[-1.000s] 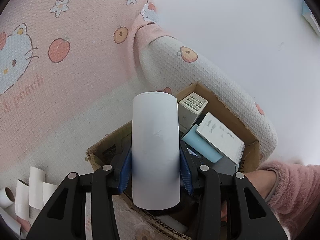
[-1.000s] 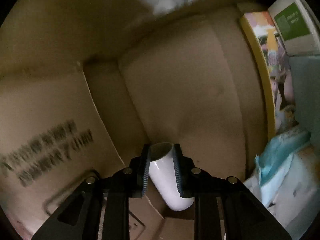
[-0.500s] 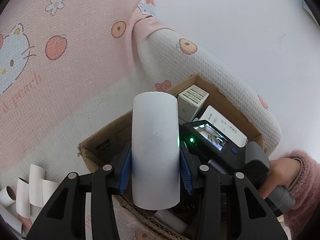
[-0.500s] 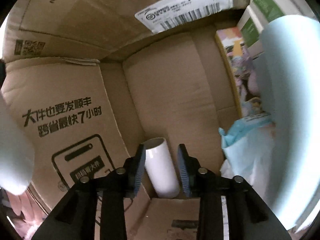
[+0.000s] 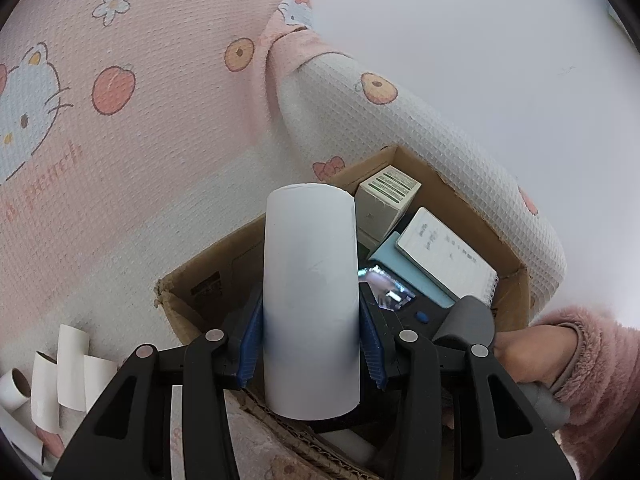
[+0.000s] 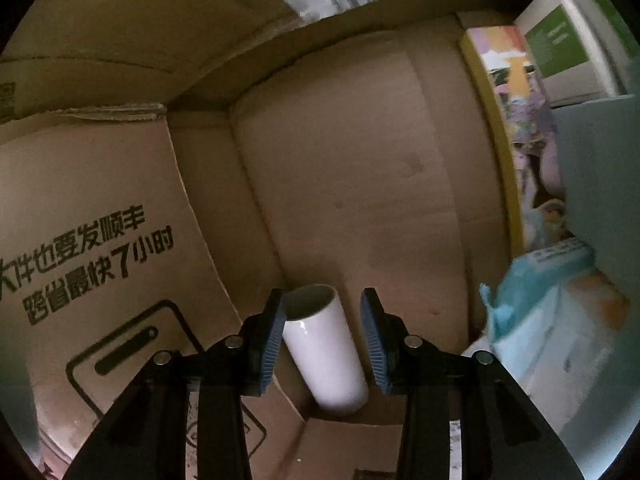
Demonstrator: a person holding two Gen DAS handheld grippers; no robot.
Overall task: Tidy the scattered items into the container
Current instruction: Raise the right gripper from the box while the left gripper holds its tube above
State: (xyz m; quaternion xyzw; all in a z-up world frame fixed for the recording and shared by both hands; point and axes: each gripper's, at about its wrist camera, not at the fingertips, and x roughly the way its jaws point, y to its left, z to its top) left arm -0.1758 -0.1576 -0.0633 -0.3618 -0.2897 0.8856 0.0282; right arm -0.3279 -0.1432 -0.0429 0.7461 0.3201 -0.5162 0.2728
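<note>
My left gripper (image 5: 311, 344) is shut on a white paper tube (image 5: 310, 292) and holds it above the near edge of the open cardboard box (image 5: 452, 196). My right gripper (image 6: 322, 338) is inside the box with its jaws open. A second white tube (image 6: 324, 356) lies loose on the box floor (image 6: 360, 184) between the open fingers. The right gripper's body (image 5: 464, 320) and the pink-sleeved hand holding it show in the left wrist view, reaching into the box.
Several more white tubes (image 5: 60, 368) lie on the blanket (image 5: 120, 140) left of the box. Inside the box stand a green-and-white carton (image 6: 568, 40), a colourful book (image 6: 516, 128), a blue pack (image 6: 536, 280) and a notepad (image 5: 444, 252).
My right gripper opened and let go of its tube, which now rests on the box floor. My left gripper kept hold of its tube, almost still over the box.
</note>
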